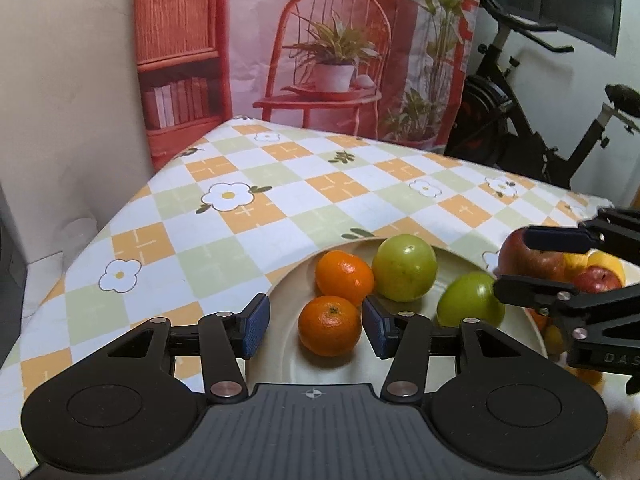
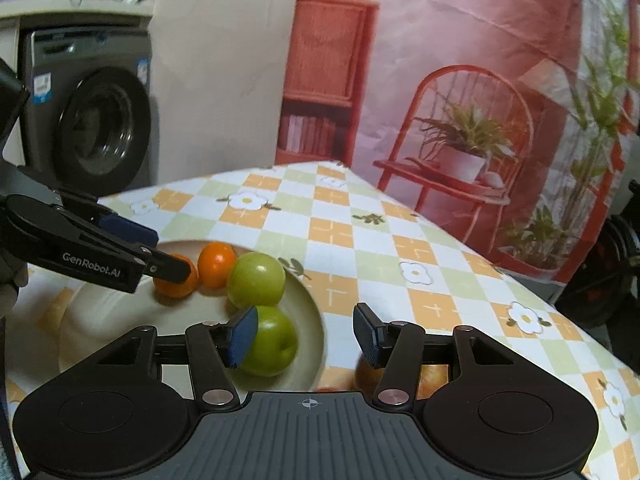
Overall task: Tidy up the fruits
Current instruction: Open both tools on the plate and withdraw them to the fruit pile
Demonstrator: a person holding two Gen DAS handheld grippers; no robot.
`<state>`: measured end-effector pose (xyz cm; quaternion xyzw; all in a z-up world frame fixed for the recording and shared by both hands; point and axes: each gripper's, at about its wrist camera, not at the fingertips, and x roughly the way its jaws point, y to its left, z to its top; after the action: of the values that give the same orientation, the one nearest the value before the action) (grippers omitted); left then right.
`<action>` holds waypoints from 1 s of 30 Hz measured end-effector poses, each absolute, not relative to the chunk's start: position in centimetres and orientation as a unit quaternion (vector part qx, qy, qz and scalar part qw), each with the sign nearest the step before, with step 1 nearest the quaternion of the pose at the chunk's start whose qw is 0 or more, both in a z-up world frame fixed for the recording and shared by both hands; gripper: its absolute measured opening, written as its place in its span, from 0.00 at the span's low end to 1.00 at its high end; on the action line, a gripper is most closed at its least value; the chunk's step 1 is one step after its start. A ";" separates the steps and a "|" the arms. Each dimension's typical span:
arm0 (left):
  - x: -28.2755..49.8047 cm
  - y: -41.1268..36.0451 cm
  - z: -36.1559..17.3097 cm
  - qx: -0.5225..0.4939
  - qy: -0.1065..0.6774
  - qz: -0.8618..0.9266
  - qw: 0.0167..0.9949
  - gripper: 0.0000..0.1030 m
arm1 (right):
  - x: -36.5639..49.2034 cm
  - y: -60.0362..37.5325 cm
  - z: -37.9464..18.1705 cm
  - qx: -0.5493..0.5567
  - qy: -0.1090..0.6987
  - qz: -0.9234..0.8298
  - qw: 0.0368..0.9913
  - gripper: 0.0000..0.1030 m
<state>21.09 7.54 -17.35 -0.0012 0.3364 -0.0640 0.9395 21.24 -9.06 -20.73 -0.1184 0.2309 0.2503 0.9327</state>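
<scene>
Done: two oranges (image 1: 336,300) + two green apples (image 1: 404,268) on pale plate (image 1: 288,344), just ahead of left gripper (image 1: 316,326).
Left: red apples (image 1: 532,260) etc. by right gripper (image 2: 306,334).
Left gripper: part open, empty.
Right gripper: part open, empty.
Axis: fruits round, none; near orange stem faces up.

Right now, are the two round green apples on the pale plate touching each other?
Apart. The left wrist view shows a strip of pale plate between the far green apple and the near green apple.
</scene>
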 end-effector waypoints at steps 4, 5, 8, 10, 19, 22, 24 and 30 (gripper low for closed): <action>20.2 7.3 -16.8 -0.002 0.327 -0.060 0.943 0.52 | 19.9 -11.3 -20.5 -0.083 0.217 0.233 0.944 0.47; 20.0 7.1 -16.6 -0.003 0.326 -0.058 0.944 0.52 | 19.6 -11.9 -20.4 -0.075 0.213 0.229 0.947 0.47; 19.3 6.6 -16.2 -0.005 0.320 -0.058 0.946 0.52 | 18.2 -14.1 -20.1 -0.045 0.195 0.211 0.957 0.47; 18.8 5.9 -15.9 -0.006 0.315 -0.061 0.947 0.52 | 17.2 -15.6 -20.1 -0.027 0.185 0.198 0.962 0.47; 16.5 1.9 -15.0 -0.017 0.290 -0.104 0.951 0.52 | 13.0 -21.0 -21.3 0.018 0.157 0.156 0.975 0.47; 15.8 0.4 -15.4 -0.016 0.289 -0.118 0.950 0.52 | 11.8 -22.3 -22.3 0.030 0.157 0.146 0.976 0.47; 15.3 -0.6 -15.7 -0.012 0.289 -0.124 0.949 0.52 | 11.3 -23.0 -23.0 0.040 0.161 0.142 0.976 0.47; 14.4 -2.3 -16.5 0.000 0.291 -0.136 0.947 0.52 | 10.3 -23.1 -25.3 0.052 0.184 0.151 0.970 0.47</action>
<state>14.36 -2.28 -16.50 -0.0004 0.2909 -0.1358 0.9471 10.29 -23.10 -25.29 0.0523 0.1839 0.1515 0.9698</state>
